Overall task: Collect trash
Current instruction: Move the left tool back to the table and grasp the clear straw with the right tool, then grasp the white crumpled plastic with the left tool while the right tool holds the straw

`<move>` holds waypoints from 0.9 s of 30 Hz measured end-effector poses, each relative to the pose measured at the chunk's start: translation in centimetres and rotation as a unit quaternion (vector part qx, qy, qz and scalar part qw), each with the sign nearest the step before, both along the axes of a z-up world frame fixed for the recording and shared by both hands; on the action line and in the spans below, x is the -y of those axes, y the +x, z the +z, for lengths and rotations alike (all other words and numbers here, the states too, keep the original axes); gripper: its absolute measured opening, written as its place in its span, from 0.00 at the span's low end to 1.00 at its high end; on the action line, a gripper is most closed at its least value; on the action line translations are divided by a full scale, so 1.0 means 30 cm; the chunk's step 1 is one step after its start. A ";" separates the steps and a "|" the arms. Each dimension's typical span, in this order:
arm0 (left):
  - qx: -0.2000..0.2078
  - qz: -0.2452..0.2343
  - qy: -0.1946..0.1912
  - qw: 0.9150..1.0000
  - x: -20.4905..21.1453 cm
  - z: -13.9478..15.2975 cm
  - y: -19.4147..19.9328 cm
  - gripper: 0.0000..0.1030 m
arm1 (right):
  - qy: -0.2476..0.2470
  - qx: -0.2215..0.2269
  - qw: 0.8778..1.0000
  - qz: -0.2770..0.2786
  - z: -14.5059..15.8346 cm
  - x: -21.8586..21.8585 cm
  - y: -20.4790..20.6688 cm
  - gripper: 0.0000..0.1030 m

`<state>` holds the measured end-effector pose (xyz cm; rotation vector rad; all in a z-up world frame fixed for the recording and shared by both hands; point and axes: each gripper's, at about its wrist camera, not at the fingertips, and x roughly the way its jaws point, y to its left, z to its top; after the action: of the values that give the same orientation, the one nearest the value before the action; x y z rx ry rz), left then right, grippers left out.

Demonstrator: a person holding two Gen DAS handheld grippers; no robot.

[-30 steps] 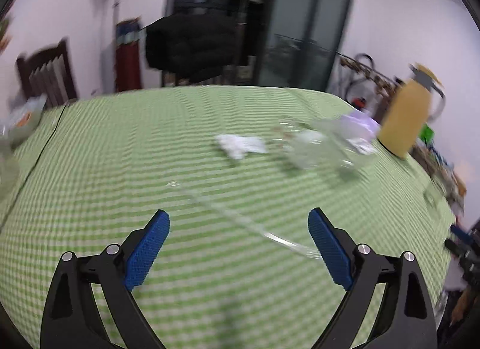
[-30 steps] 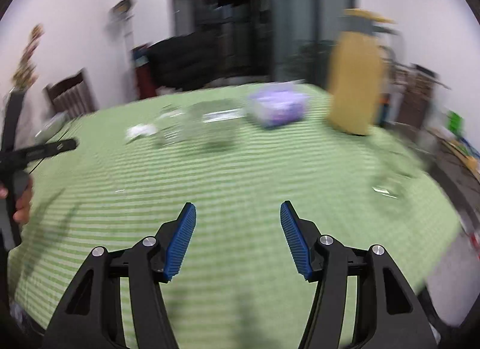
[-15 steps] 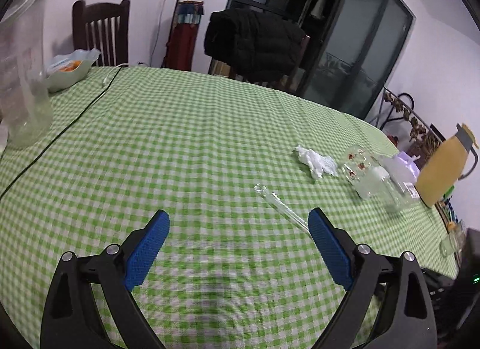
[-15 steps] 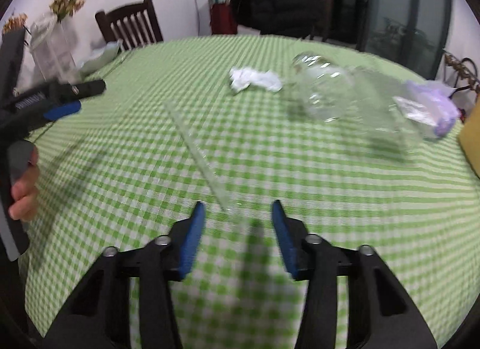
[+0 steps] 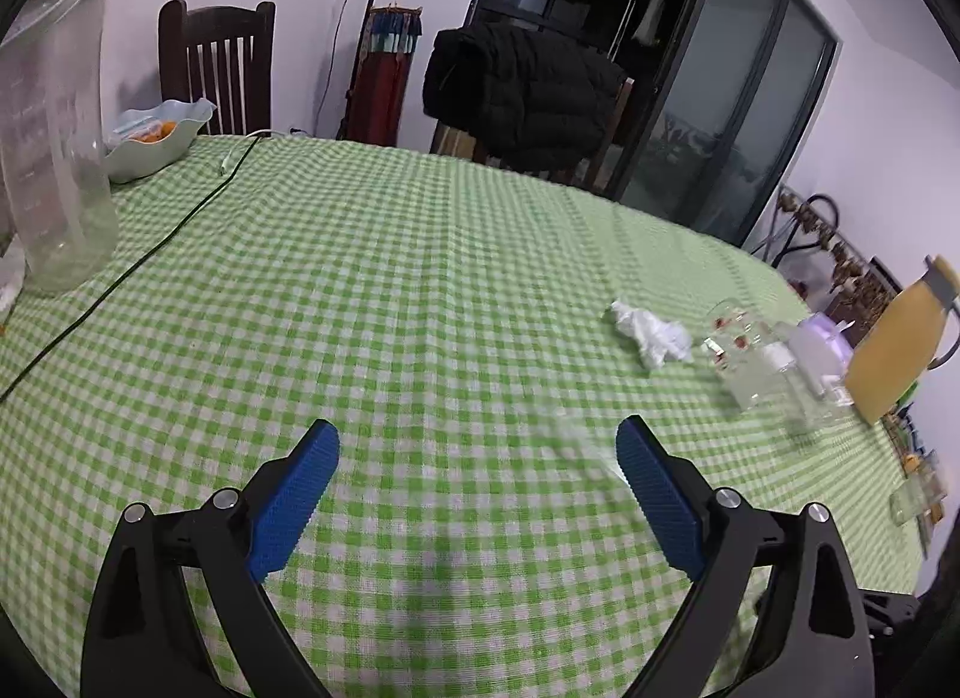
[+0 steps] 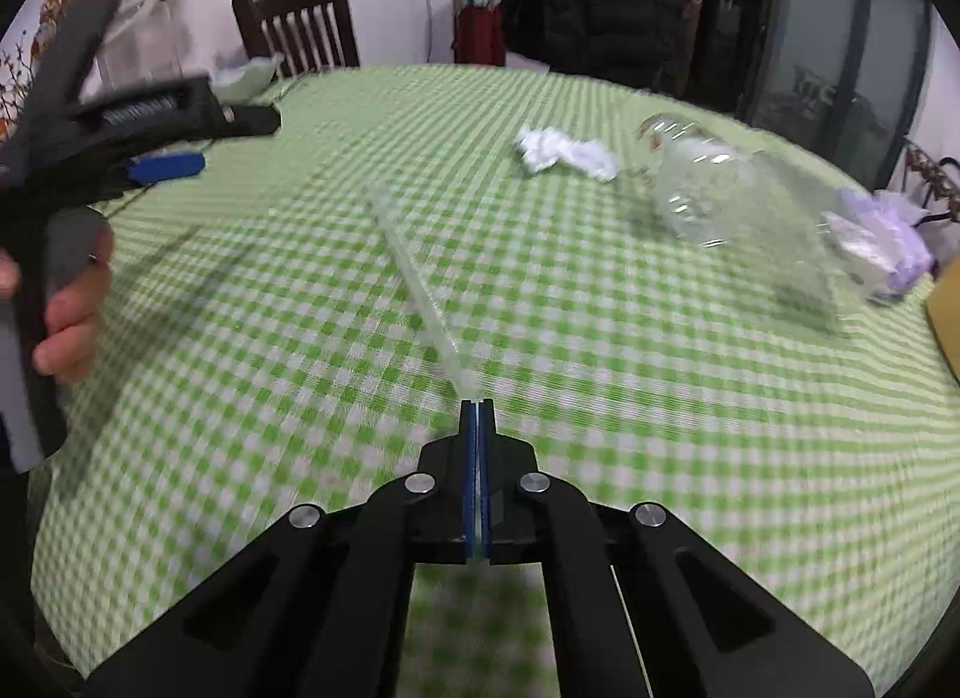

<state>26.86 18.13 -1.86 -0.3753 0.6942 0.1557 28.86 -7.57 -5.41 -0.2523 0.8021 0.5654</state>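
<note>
A long clear plastic straw [image 6: 420,290] lies slanted on the green checked tablecloth [image 6: 300,338]. My right gripper [image 6: 478,403] is shut on its near end. Beyond it sit a crumpled white tissue [image 6: 564,152] and a clear plastic bottle [image 6: 714,188] on its side. My left gripper [image 5: 477,440] hangs open over bare cloth with nothing between its fingers. From there the tissue [image 5: 651,332] and the bottle [image 5: 756,362] are to the far right. In the right wrist view the left gripper [image 6: 240,143] shows at the left edge, held by a hand [image 6: 72,308].
A tall clear pitcher [image 5: 54,158] and a pale bowl [image 5: 156,140] stand at the far left, with a black cable [image 5: 150,254] running across the cloth. A purple-white bag [image 6: 882,248] and a yellow jug [image 5: 900,350] are at the right. Chairs stand behind the table.
My right gripper has come down to the straw and its jaws have gone from wide open to shut on the near end. The left gripper swung left at first, then held still.
</note>
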 end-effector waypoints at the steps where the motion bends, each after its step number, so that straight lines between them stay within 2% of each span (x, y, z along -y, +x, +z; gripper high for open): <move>1: 0.006 -0.001 -0.008 1.000 -0.004 0.001 -0.003 0.88 | 0.005 0.014 1.000 -0.010 0.033 0.031 -0.015 0.01; 2: 0.009 -0.003 -0.016 1.000 -0.006 -0.001 -0.006 0.88 | 0.004 0.031 0.999 -0.021 0.067 0.062 -0.028 0.01; 5: -0.021 -0.004 -0.014 1.000 0.008 -0.009 0.017 0.88 | 0.005 0.072 0.996 -0.051 0.161 0.158 -0.061 0.01; 8: -0.030 -0.049 -0.007 0.998 0.075 0.012 0.055 0.88 | 0.017 0.102 0.991 -0.086 0.242 0.270 -0.074 0.01; 11: -0.036 -0.108 0.019 0.993 0.177 0.036 0.132 0.88 | 0.029 0.116 0.986 -0.117 0.276 0.368 -0.077 0.01; 13: -0.048 -0.134 0.040 0.989 0.241 0.029 0.214 0.88 | 0.038 0.120 0.983 -0.136 0.289 0.422 -0.078 0.01; 17: -0.083 -0.134 0.102 0.982 0.337 -0.015 0.391 0.88 | 0.051 0.122 0.978 -0.162 0.292 0.523 -0.091 0.01; 20: -0.106 -0.136 0.091 0.981 0.374 -0.052 0.519 0.87 | 0.050 0.117 0.977 -0.173 0.270 0.566 -0.107 0.01; 24: -0.113 -0.134 0.095 0.980 0.417 -0.080 0.622 0.87 | 0.054 0.111 0.974 -0.192 0.254 0.632 -0.126 0.01; 25: -0.114 -0.133 0.097 0.980 0.428 -0.087 0.646 0.83 | 0.055 0.109 0.972 -0.201 0.246 0.652 -0.130 0.01; 27: -0.114 -0.132 0.100 0.980 0.443 -0.097 0.676 0.67 | 0.055 0.104 0.971 -0.210 0.235 0.677 -0.132 0.01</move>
<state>47.13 4.84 -4.78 -0.0702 0.9398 0.0154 24.90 -27.89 1.63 -0.0338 0.5932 0.1794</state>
